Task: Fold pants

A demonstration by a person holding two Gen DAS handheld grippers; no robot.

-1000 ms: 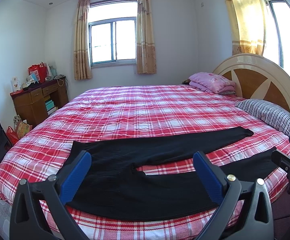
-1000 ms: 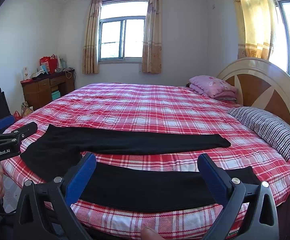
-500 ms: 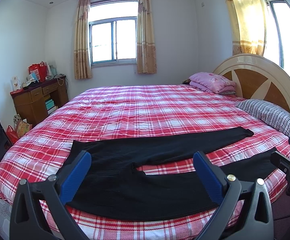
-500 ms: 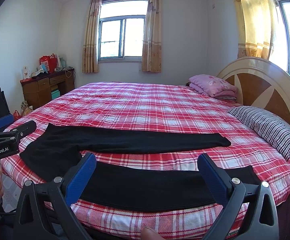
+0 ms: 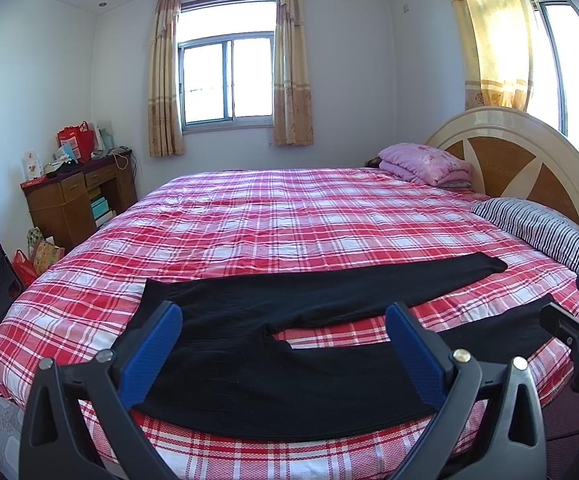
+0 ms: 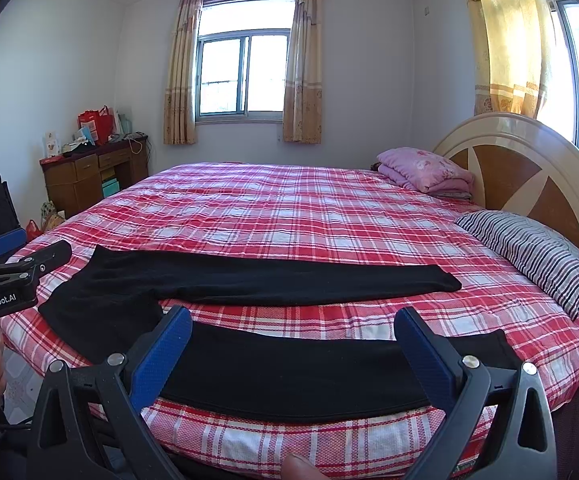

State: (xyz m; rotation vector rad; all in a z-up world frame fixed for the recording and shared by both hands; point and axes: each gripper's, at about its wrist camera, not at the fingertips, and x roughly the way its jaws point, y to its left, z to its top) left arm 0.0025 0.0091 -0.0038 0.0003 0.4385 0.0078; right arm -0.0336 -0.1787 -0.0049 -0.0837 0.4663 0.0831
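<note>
Nothing on the bed has shifted since the earlier frames, and both grippers hang in almost the same spots as 1 second ago. Black pants lie flat and unfolded across the lower part of both frames, on the near edge of a round bed covered in red-and-white plaid. Their 2 legs spread apart toward the right side of the frame, with a wedge of plaid showing between them, and the waist end sits toward the lower left. At the bottom centre of the left wrist view, the left gripper is spread wide with nothing between its blue pads, hovering above the seat and crotch area of the pants without touching the cloth. At the bottom centre of the right wrist view, the right gripper is likewise wide apart and empty, poised over the nearer leg. A striped pillow rests at the right edge beside the arched headboard, with a folded pink quilt further back. At the left edge stands a wooden desk with a red bag on top, and a curtained window fills the upper centre.
</note>
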